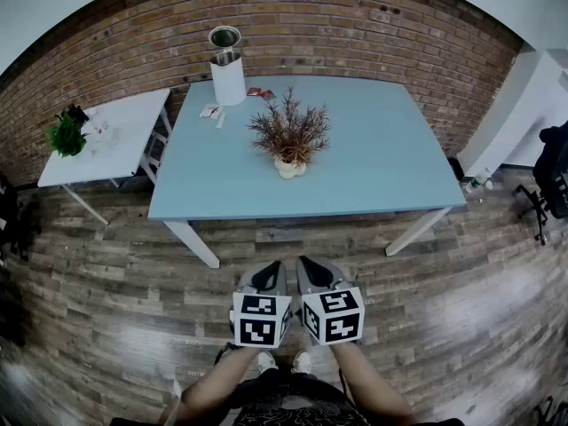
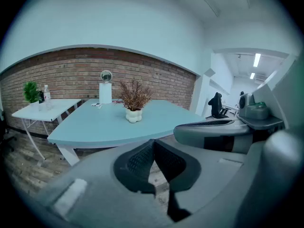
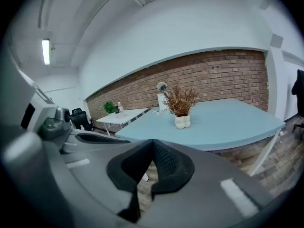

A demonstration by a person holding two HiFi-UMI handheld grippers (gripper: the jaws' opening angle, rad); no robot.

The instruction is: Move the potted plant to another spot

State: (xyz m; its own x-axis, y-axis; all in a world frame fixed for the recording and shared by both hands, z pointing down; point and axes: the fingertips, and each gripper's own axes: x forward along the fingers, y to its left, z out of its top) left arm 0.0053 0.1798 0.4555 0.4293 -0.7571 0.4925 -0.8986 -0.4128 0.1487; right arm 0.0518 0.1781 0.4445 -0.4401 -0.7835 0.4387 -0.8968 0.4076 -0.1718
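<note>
The potted plant (image 1: 289, 140) is standing upright on the blue table (image 1: 382, 171), a little left of its middle and closer to the far edge than the near one. Its brown, dry-looking branches are spreading above a small pale pot. Nothing is touching it.

The person is standing on the wooden floor (image 1: 444, 309) at the near side of the table, holding the two grippers side by side and close together, well apart from the plant. The left gripper (image 1: 271, 272) is keeping its jaws together with nothing between them, its pads (image 2: 137, 158) meeting at the tips. The right gripper (image 1: 311, 269) is likewise holding its jaws together on nothing. Both are pointing slightly downward toward the table.

A white cylinder (image 1: 227, 74) with a round metal top is sitting at the far left corner of the table, with a few small items (image 1: 211, 111) lying just beside it. A white side table (image 1: 124, 131) is standing to the left, carrying a green plant (image 1: 66, 136). A brick wall (image 1: 355, 34) is running behind both tables.
</note>
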